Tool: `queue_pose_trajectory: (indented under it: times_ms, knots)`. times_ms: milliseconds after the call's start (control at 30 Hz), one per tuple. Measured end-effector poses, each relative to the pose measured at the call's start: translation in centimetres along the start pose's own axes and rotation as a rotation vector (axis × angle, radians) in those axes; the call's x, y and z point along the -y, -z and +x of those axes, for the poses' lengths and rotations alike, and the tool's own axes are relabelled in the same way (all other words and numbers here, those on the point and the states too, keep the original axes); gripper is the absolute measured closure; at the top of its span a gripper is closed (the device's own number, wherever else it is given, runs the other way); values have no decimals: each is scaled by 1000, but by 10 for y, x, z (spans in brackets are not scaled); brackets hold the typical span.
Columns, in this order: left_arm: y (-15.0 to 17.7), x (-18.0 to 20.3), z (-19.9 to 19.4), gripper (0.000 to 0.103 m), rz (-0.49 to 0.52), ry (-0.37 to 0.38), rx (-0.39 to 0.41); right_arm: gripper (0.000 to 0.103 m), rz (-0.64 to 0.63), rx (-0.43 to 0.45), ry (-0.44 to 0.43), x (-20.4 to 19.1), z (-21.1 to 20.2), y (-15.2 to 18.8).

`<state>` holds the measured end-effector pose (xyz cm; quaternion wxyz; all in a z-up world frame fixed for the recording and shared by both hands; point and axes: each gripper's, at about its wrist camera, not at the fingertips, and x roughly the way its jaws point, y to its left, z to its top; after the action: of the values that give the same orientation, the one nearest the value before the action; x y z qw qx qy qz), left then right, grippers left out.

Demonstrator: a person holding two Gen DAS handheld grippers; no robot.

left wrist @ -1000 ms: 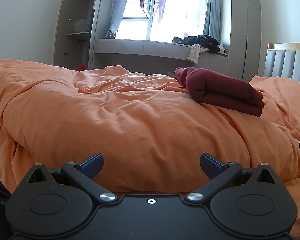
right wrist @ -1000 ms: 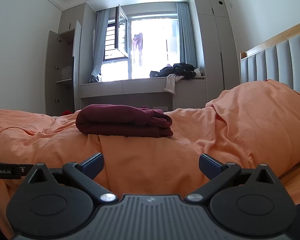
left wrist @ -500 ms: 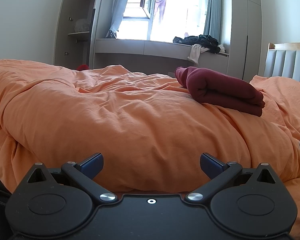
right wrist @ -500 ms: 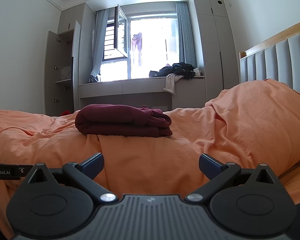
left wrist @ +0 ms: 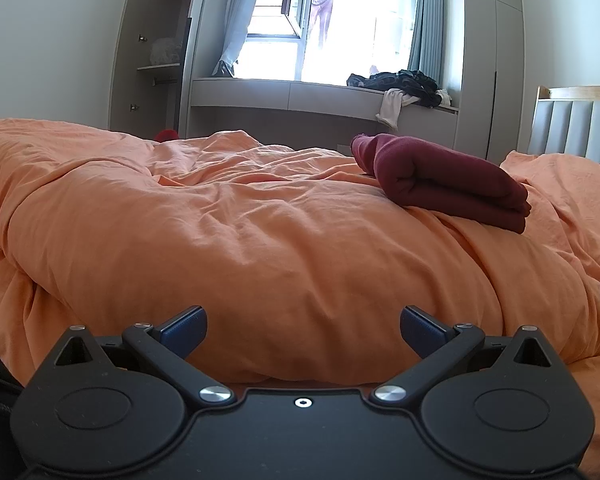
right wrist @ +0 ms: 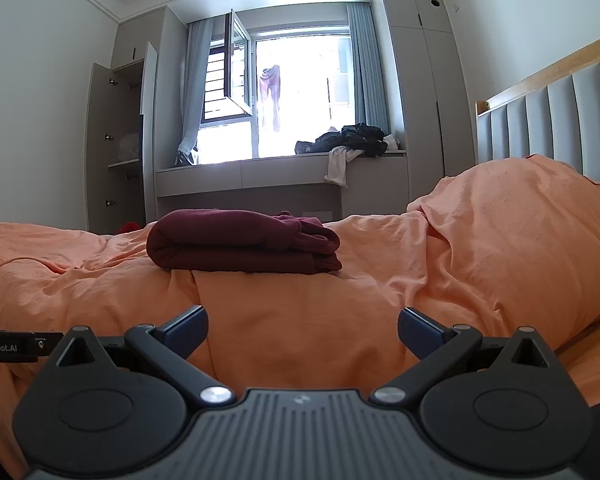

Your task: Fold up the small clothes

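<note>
Folded maroon garment at 1 o'clock on orange duvet, left gripper and right gripper both spread wide (nothing held), well apart from garment, bare duvet btwn.

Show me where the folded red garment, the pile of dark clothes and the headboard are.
folded red garment (right wrist: 240,246), right wrist view, its front fold.
pile of dark clothes (right wrist: 352,140), right wrist view, its middle.
headboard (right wrist: 556,120), right wrist view, grey padding.

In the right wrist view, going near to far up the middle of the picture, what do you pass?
Right gripper with its fingers spread apart → orange duvet → folded maroon garment → window bench → open window.
</note>
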<state>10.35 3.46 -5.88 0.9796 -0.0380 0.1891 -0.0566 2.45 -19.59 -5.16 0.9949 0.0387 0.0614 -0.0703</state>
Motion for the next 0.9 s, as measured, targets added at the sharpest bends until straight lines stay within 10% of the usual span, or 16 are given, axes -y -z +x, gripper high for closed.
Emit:
queue_pose_trajectory:
  times_ms: [900]
  knots:
    - [0, 2, 0, 0, -8, -2, -5, 0, 0, 0, -1, 1, 0, 0]
